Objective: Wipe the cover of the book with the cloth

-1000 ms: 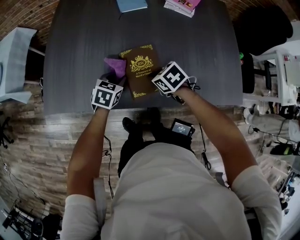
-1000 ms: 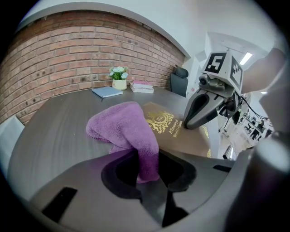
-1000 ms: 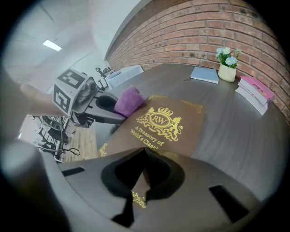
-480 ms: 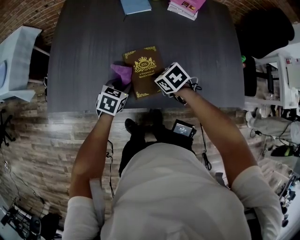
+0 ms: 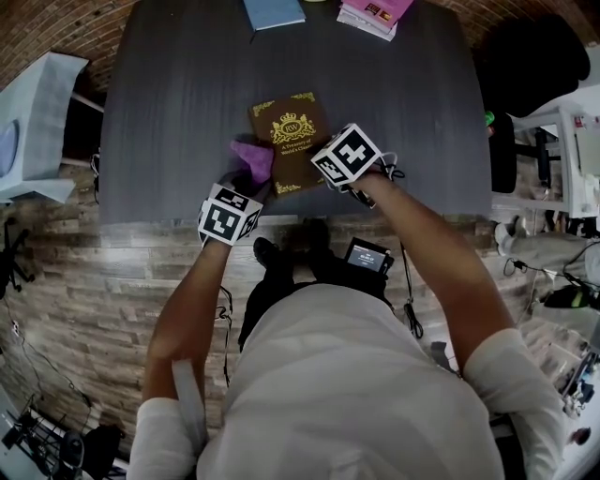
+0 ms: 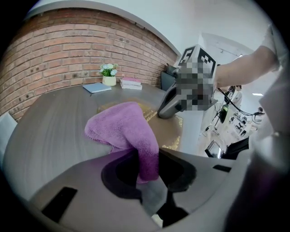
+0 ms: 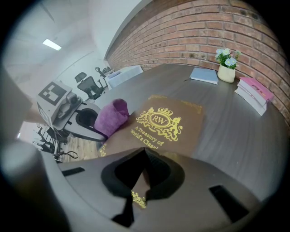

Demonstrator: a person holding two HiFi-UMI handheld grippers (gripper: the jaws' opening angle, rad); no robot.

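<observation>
My left gripper (image 6: 148, 154), clamped on the cloth (image 6: 122, 129), has slid it onto the book (image 7: 167, 122); wiping starts, my shut right gripper (image 7: 144, 154) steadying

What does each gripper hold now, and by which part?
The left gripper holds the cloth by one bunched end. The right gripper is shut, holding nothing, at the book's near corner.

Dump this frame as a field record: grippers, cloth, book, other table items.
left gripper: shut on the purple cloth
right gripper: shut, empty, tips down at the near edge of the book
purple cloth: bunched, lying over the book's left edge
book: brown, gold crest, closed, flat on the table
far end: blue notebook, pink book stack, flower pot
</observation>
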